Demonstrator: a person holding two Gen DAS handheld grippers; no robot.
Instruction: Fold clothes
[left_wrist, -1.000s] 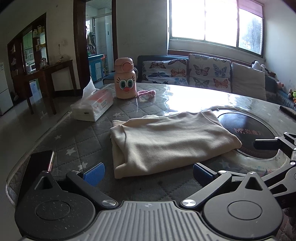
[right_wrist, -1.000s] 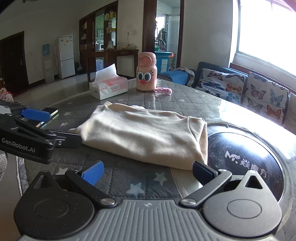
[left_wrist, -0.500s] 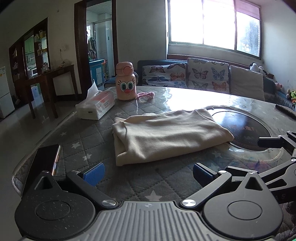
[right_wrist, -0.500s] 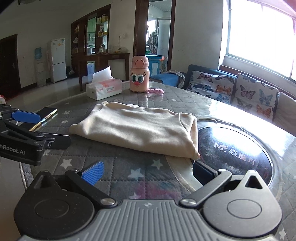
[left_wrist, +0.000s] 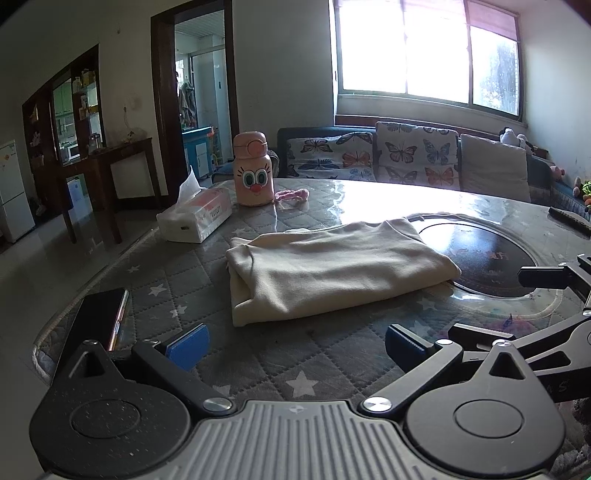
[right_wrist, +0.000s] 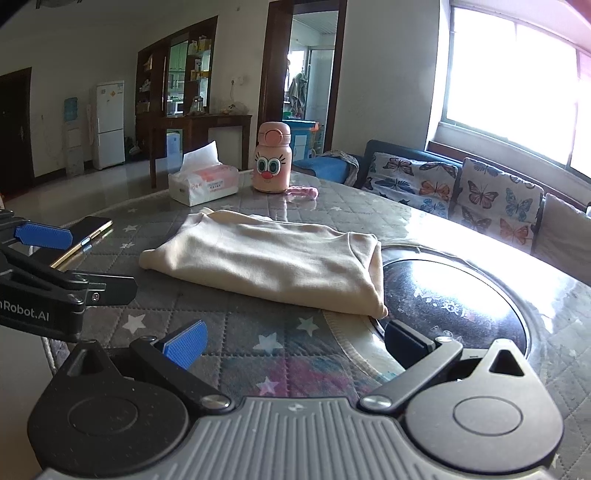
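On the table (left_wrist: 155, 280): we see a cream garment (left_wrist: 332, 269), folded into a flat oblong, lying on the grey star-quilted cover.
Garment edge: its right end overlaps the rim of the dark round inset (left_wrist: 487, 258) (a glossy disc with pale lettering, seen more plainly from the right wrist).
Left gripper (left_wrist: 295, 341): we find its blue-padded fingers spread wide, holding nothing, low over the cover just short of the garment's near edge.
Right gripper (right_wrist: 295, 339): likewise parted and empty, near the garment's corner at the inset; its right finger hangs over the inset's rim.
Each other: in the right view we see the left gripper at the far left, clear of the cloth.
Phone (left_wrist: 98, 317): flat at the table's left edge, beside the left gripper.
Far side: a tissue box (left_wrist: 195, 218), a pink bottle (left_wrist: 253, 171) with a cartoon face, and a small pink thing (left_wrist: 293, 194) just beside it.
Beyond: a sofa (left_wrist: 406, 162) with butterfly cushions under the window.
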